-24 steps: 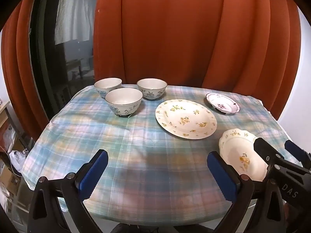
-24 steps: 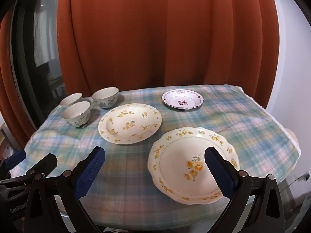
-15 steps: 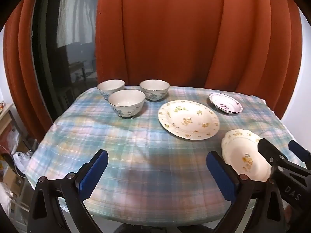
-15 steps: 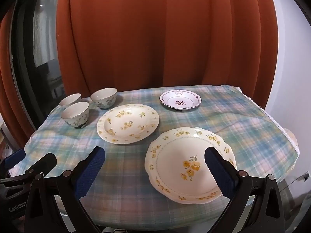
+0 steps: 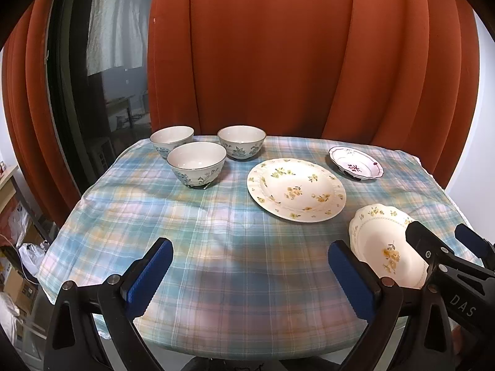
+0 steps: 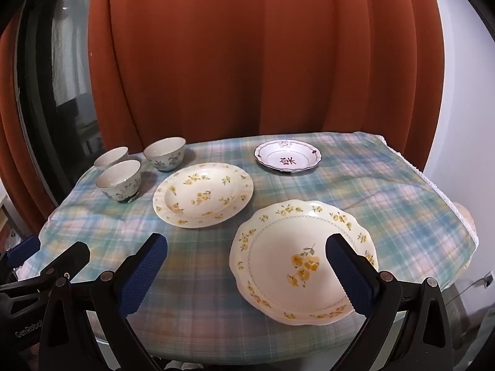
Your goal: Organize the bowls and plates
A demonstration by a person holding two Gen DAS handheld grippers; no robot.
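place: home dining corner | surface (image 5: 216, 247): covered by a pastel plaid cloth, lace trim at its right edge | dishes: floral plates (image 5: 295, 189) and bowls (image 5: 196, 163) | backdrop: rust-orange curtains (image 5: 263, 52), dark window (image 5: 114, 71) at left | clutter: bags and boxes (image 5: 18, 266) on the floor at left

A table (image 5: 216, 266) is covered by a plaid cloth (image 6: 198, 306); three bowls (image 5: 196, 163) are grouped at its far left; a round floral plate (image 6: 203, 194) lies mid-table; a small purple-patterned dish (image 6: 287, 155) sits beyond; a scalloped plate (image 6: 287, 259) lies nearest.
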